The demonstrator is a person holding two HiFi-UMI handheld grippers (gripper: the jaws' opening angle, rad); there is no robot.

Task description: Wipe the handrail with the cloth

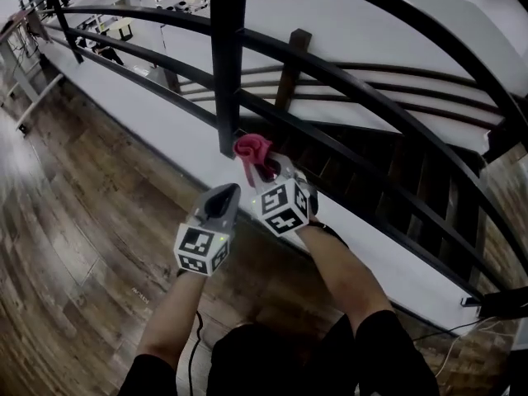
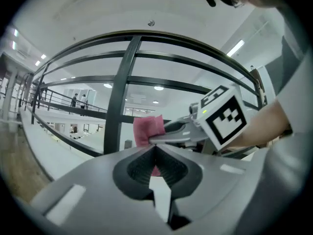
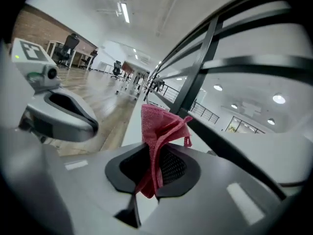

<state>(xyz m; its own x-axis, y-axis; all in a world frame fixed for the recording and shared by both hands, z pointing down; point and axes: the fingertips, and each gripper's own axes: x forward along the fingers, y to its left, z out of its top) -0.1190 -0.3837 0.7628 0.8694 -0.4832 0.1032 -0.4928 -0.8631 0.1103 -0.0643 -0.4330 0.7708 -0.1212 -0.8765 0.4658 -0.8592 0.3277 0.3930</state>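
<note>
1. Head view.
   - The right gripper point(image 1: 266, 170) is clamped on the red cloth point(image 1: 252, 148).
   - It holds the cloth close to the foot of the dark post point(image 1: 228, 64) of the handrail point(image 1: 437, 23). Whether cloth and metal touch cannot be told from here.
   - The left gripper point(image 1: 224, 198) hangs just beside it to the left, above the wood floor point(image 1: 74, 221).
   - A white ledge point(image 1: 157, 122) runs beneath the bars, and a cable point(image 1: 450, 337) lies at the near right.
2. Left gripper view.
   - The jaws are pressed together with nothing between them.
   - The red patch beyond them is the cloth in the other gripper.
3. Right gripper view.
   - The jaws pinch the cloth's lower part, and its upper fold stands bunched and free above them.
   - A slanting bar point(image 3: 230, 151) lies just beyond the fold.
   - The wipe would likely go best with the free fold pressed flat on the bar and drawn along it, the grip kept firm.
   - The post interrupts any long stroke.
   - The left gripper, close by on the left, may crowd the motion.
</note>
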